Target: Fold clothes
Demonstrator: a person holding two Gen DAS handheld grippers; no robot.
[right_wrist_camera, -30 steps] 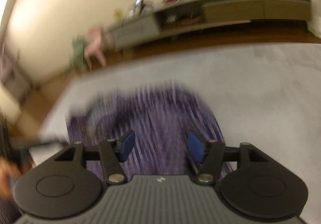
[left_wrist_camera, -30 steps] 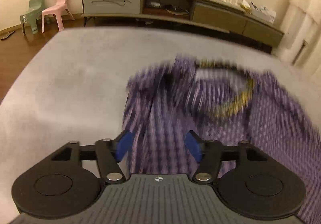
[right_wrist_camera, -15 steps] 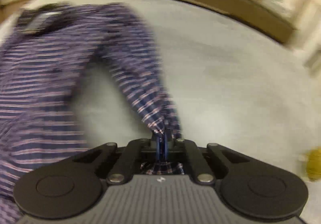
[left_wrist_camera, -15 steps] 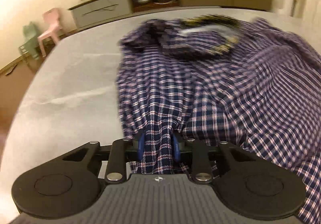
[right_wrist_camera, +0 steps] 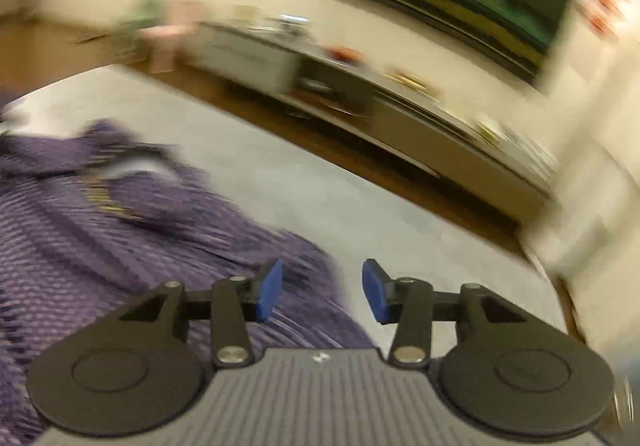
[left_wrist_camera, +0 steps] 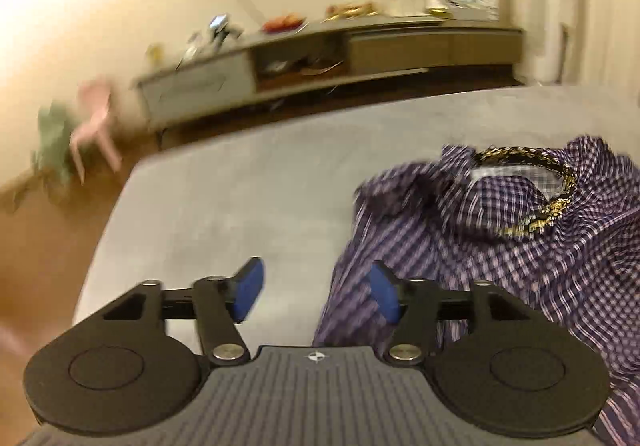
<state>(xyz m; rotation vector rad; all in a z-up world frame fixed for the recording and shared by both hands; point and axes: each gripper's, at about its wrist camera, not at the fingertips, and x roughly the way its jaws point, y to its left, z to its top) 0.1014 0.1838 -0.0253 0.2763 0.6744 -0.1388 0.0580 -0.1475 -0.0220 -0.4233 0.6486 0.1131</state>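
1. The left gripper [left_wrist_camera: 314, 292] is found with its blue pads [left_wrist_camera: 249, 288] spread apart and nothing held between them. Half a second ago a bunched fold of the plaid shirt [left_wrist_camera: 500, 242] was clamped there; that hold has been let go.
2. The right gripper [right_wrist_camera: 322, 290] is likewise found with its pads apart and empty. Half a second ago a corner of the shirt was pinched in it; that corner has been released.
3. Relative to the left gripper, the shirt is seen ahead and to the right, its near edge just beside the right-hand pad. Relative to the right gripper, the cloth is spread ahead and to the left, passing under the left-hand pad.
4. The shirt is left rumpled on the grey surface [left_wrist_camera: 240, 206], with the gold-trimmed collar [left_wrist_camera: 532, 186] at its far end.
5. Both views are blurred by motion, and more of the room beyond is shown than before; a withdrawal of both grippers is inferred.
6. It is judged that one pull or fold has been completed, and that a fresh grasp is required, since creases remain.
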